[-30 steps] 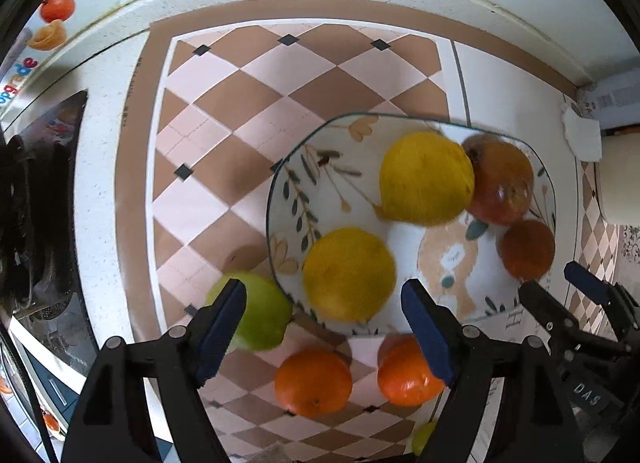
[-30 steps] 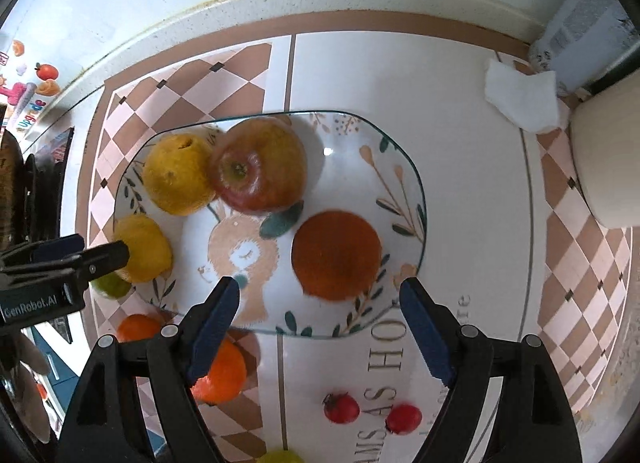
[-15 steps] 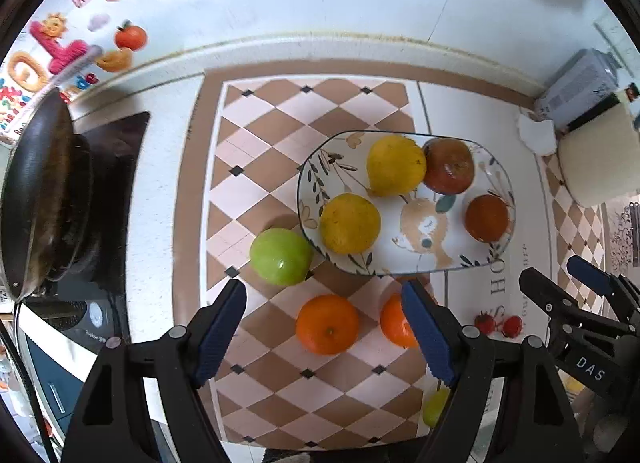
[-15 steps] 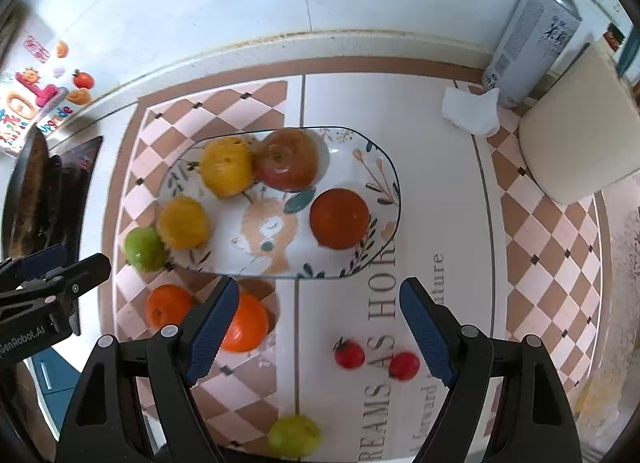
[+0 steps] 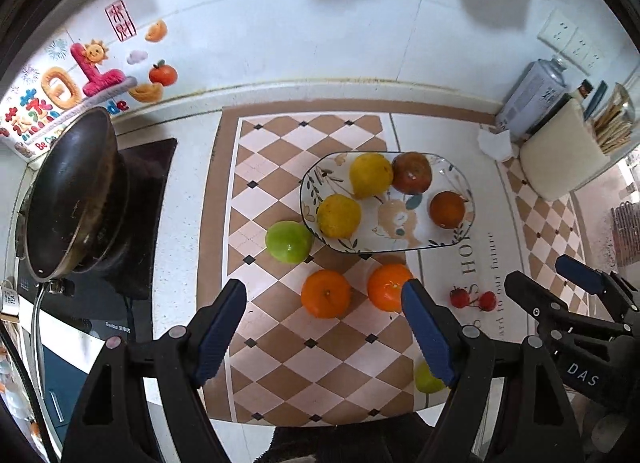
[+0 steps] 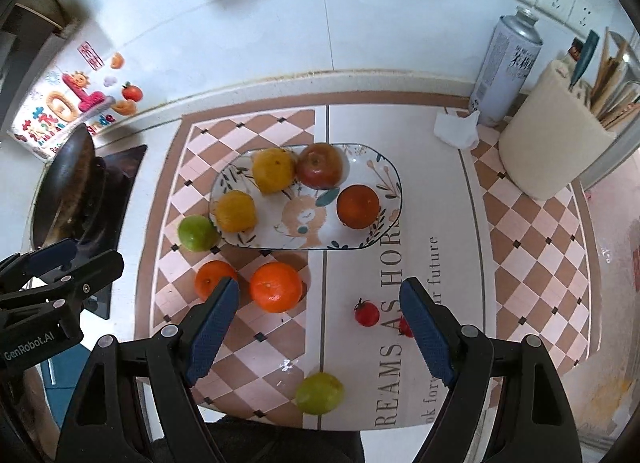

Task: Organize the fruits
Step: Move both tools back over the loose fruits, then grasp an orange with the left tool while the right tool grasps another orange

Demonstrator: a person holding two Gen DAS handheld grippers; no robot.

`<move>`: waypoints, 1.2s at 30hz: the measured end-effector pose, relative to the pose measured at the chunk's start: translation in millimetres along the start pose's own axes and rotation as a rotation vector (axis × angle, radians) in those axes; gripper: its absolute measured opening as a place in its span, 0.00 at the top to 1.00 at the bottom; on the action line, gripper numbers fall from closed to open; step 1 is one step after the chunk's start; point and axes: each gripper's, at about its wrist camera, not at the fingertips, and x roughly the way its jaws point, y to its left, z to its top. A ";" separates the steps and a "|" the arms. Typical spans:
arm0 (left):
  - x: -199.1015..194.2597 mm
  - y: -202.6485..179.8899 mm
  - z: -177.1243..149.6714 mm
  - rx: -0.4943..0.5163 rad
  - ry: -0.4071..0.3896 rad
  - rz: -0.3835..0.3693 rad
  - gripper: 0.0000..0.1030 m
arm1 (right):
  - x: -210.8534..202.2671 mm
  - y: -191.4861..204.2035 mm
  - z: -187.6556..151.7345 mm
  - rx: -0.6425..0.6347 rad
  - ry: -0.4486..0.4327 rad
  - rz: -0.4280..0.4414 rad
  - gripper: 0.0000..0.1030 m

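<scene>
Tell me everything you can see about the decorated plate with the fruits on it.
The plate is a shallow oblong dish with rounded corners, apparently glazed ceramic or glass, white with leaf sprigs around the rim and a cartoon animal painted in the middle. It lies flat on the checkered mat, across the seam where the checks meet the plain lettered part. It holds four fruits: two yellow citrus at its left end, a red apple at the back and a dark orange to the right. A green apple rests against its left edge.
</scene>
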 end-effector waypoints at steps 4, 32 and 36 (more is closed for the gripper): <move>-21.6 -4.1 -8.1 0.014 -0.042 0.002 0.23 | -23.4 5.1 -6.5 -0.001 -0.038 0.010 0.18; 47.7 40.0 -8.7 -0.131 0.066 0.051 0.07 | 49.6 -12.7 -11.6 0.063 0.099 0.059 0.18; 83.8 60.9 -11.6 -0.204 0.164 0.043 0.07 | 102.0 -14.3 -8.8 0.089 0.186 0.133 0.18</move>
